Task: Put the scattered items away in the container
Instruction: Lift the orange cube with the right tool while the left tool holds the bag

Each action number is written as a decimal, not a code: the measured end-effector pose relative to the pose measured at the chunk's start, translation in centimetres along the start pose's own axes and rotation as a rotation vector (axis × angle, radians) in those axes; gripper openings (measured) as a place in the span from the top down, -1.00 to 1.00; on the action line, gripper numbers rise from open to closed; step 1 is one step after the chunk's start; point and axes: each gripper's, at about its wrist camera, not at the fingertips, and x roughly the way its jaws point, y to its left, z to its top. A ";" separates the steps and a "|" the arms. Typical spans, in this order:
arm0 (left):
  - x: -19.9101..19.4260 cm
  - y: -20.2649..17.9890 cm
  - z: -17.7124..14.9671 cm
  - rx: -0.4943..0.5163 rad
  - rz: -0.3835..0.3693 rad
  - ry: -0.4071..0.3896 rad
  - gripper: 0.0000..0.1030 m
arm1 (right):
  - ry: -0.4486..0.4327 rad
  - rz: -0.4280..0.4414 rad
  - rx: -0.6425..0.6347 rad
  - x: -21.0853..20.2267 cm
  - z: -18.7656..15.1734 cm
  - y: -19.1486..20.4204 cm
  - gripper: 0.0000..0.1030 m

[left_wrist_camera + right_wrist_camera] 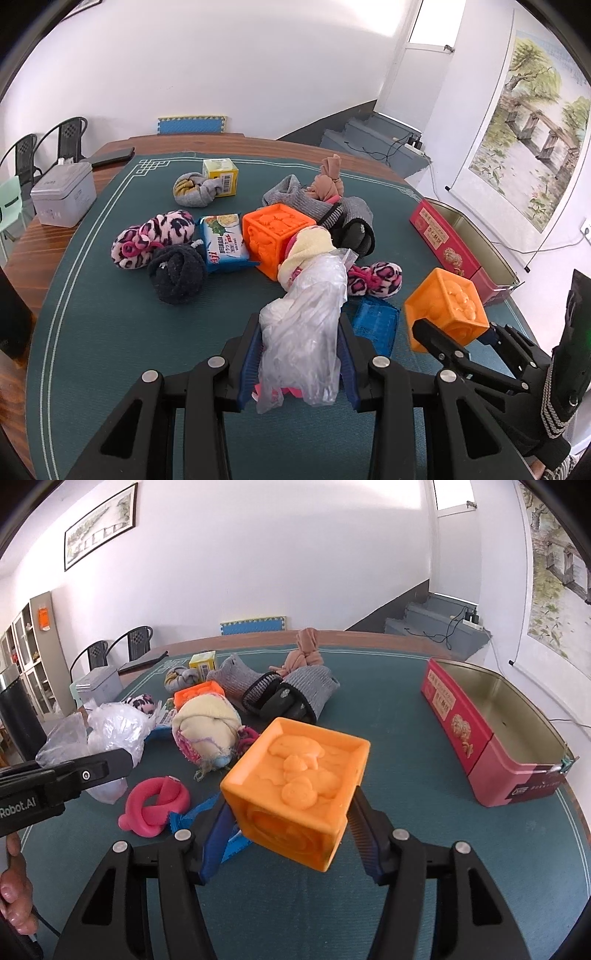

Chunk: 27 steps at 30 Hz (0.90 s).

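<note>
Left tool (pixel 301 354) is clamped on a clear plastic bag (pixel 306 325), held low over the tabletop (pixel 110 332) near the front of the pile. Right tool (pixel 291 812) has its fingers squeezed on an orange cube (pixel 299 790), lifted off the mat with the embossed face up. Red tin (pixel 491 734) sits open and empty-looking over on the right, well apart from the cube. Pink knot (pixel 155 808) lies just beside the left tool, and socks (pixel 207 731) plus another cube (pixel 277 236) are heaped behind.
</note>
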 end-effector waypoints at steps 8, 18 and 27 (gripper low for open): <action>0.0 0.3 0.1 -0.008 0.014 -0.010 0.24 | -0.022 -0.003 0.023 -0.5 0.3 -0.6 -0.23; -0.6 0.3 0.3 0.001 0.021 -0.036 0.24 | -0.066 -0.002 0.056 -1.8 0.7 -1.4 -0.23; -1.1 -0.4 0.5 -0.018 0.022 -0.053 0.24 | -0.052 0.011 0.072 -1.5 0.5 -1.9 -0.23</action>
